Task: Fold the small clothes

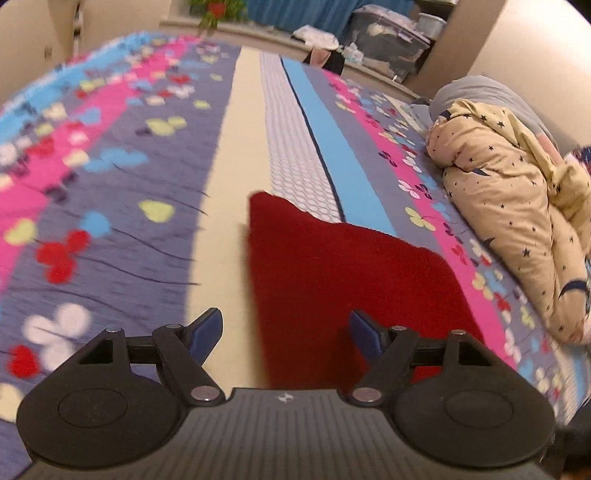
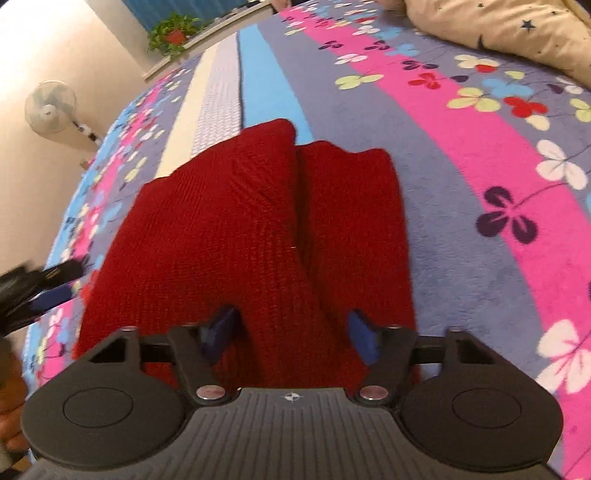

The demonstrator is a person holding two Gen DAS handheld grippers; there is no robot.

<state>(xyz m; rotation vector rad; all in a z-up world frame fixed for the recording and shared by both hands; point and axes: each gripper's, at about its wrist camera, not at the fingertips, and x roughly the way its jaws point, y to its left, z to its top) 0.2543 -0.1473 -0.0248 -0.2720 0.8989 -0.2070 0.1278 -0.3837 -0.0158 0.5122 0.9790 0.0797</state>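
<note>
1. A red knitted garment [image 2: 255,236] lies on a flowered, striped bedspread [image 1: 122,192], its two folded lobes meeting along a central crease in the right wrist view.
2. The left gripper [image 1: 286,328] hangs with jaws spread wide and nothing between them; the garment's left edge runs under the gap, and its far corner reaches the cream stripe.
3. The right gripper [image 2: 291,328] is likewise spread apart over the near end of the garment; whether its blue fingers [image 2: 364,338] touch the knit cannot be told.
4. Open bedspread stretches left of and beyond the garment; a star-printed cream quilt [image 1: 509,206] is bunched along the right edge.
5. Beyond the bed, a lidded grey storage bin [image 1: 388,37] holds unclear contents; a potted plant [image 2: 173,33] and a standing fan [image 2: 50,107] line the wall.
</note>
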